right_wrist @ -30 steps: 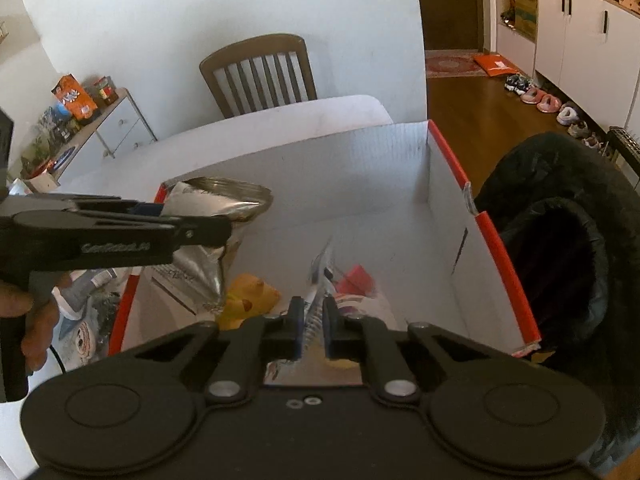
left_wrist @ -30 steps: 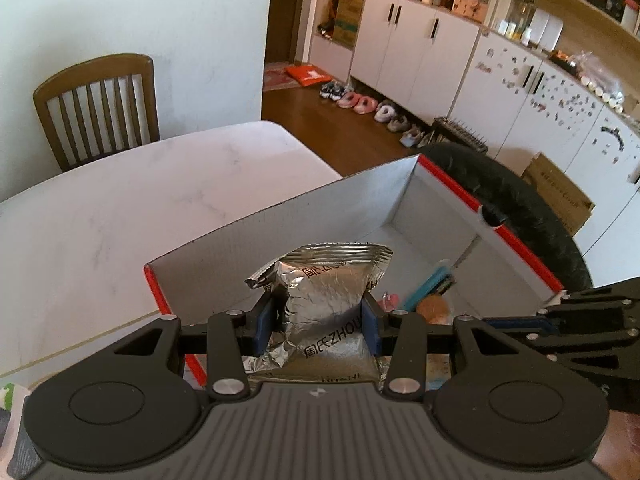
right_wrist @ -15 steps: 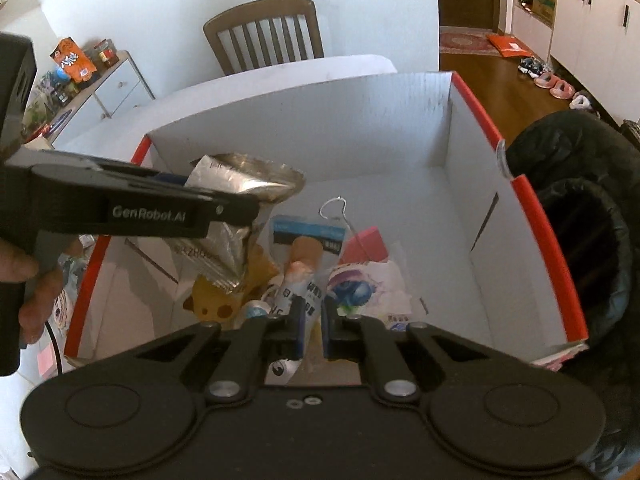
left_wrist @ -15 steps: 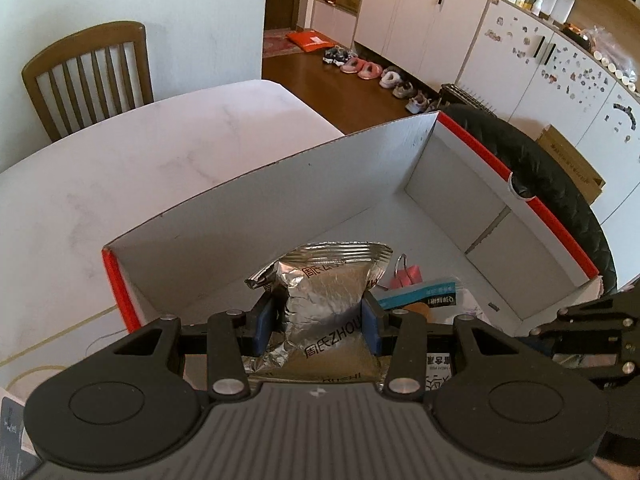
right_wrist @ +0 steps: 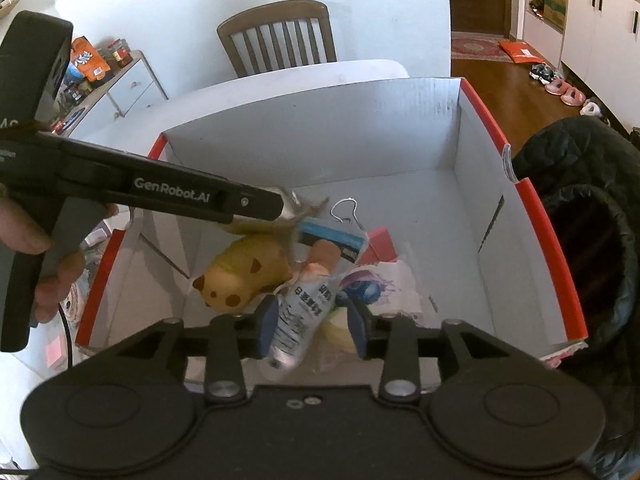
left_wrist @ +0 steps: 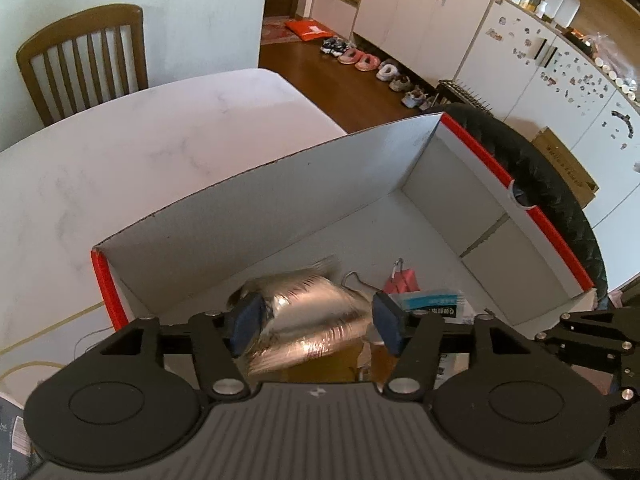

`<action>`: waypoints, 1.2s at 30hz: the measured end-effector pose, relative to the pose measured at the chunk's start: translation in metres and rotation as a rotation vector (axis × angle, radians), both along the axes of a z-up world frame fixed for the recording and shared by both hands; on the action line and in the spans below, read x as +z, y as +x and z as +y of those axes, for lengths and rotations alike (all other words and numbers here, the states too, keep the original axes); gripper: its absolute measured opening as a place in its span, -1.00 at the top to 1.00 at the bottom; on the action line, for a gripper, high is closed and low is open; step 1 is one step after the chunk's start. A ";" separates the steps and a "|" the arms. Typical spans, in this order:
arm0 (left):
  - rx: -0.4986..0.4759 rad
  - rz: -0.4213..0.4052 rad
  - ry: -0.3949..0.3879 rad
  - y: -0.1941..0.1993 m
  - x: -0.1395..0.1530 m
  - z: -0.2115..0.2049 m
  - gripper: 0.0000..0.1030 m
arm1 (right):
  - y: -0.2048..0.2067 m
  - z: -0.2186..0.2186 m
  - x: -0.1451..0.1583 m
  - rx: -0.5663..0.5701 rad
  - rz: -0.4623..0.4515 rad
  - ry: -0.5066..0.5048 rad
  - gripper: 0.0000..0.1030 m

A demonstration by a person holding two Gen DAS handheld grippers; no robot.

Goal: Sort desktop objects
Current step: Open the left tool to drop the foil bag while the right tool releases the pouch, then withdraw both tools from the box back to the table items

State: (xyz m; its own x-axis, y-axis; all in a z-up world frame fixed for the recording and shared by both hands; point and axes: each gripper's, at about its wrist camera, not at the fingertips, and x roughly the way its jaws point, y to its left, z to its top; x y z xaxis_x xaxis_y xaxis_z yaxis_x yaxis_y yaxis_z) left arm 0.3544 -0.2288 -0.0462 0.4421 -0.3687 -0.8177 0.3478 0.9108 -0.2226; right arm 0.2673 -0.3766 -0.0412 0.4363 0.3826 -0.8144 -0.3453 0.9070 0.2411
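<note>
The left gripper [left_wrist: 314, 322], clamped on the foil packet [left_wrist: 308, 322] half a second ago, now stands spread, the blurred packet loose between its pads over the red-edged box [left_wrist: 260, 208], long axis tilted up-left. The right gripper [right_wrist: 312, 330] has also opened.

Behind the table you have a wooden slat-back chair [left_wrist: 82, 60] pushed in against the white wall [left_wrist: 192, 8]. To your right, a dark wood floor [left_wrist: 320, 80] runs along white cabinets [left_wrist: 420, 20], with a row of slippers and shoes [left_wrist: 372, 66] lined up at their foot and an orange mat [left_wrist: 308, 29] near the doorway. A black padded coat [right_wrist: 588, 216] hangs just beside the box's right side. A cardboard carton [left_wrist: 568, 164] sits on the floor past it. On your far left stands a pale blue drawer unit [right_wrist: 128, 84] with jars and snack packets on top.
</note>
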 end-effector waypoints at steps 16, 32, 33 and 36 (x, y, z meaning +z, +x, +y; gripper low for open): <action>-0.010 -0.088 -0.071 -0.042 0.031 0.021 -0.27 | -0.010 -0.002 0.017 -0.006 -0.044 0.001 0.03; -0.034 -0.151 -0.136 -0.099 0.053 0.047 -0.27 | -0.031 0.005 0.038 -0.025 -0.098 0.015 -0.17; -0.034 -0.151 -0.142 -0.102 0.053 0.050 -0.27 | -0.033 0.006 0.039 -0.025 -0.102 0.014 -0.19; -0.038 -0.162 -0.147 -0.110 0.056 0.056 -0.27 | -0.039 0.011 0.041 -0.027 -0.109 0.012 -0.23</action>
State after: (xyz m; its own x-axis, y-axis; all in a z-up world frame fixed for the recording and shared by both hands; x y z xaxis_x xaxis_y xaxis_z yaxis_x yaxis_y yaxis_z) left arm 0.2439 -0.1725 0.0095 0.5471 -0.4973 -0.6734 0.4228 0.8584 -0.2904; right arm 0.2283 -0.3653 -0.0001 0.5327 0.3787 -0.7569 -0.3454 0.9137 0.2140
